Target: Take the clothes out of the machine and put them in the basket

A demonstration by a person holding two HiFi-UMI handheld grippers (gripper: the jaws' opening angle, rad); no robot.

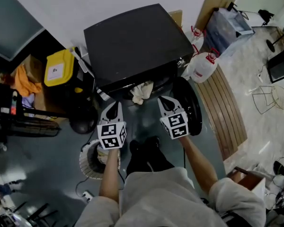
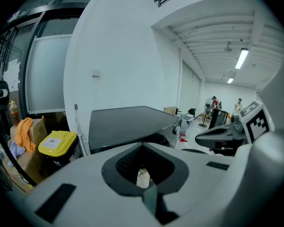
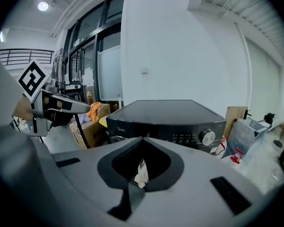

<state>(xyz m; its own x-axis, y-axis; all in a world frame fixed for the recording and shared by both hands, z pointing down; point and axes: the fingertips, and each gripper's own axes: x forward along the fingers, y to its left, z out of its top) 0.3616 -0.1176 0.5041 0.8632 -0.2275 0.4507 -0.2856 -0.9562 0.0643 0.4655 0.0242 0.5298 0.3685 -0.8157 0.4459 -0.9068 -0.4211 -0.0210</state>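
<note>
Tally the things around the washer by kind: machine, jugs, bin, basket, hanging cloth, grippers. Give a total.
washing machine: 1
white jugs: 2
yellow-lidded bin: 1
white basket: 1
pale cloth: 1
grippers (left gripper, right gripper): 2
Total: 8

The machine (image 1: 137,41) has a smooth black top with a soft gloss. The pale cloth (image 1: 142,92) at its near side looks soft and crumpled. On the left, the yellow lid (image 1: 59,66) is shiny plastic. On the right, the slats (image 1: 227,103) are matt wood. The grey floor (image 1: 47,164) is smooth and slightly reflective.
</note>
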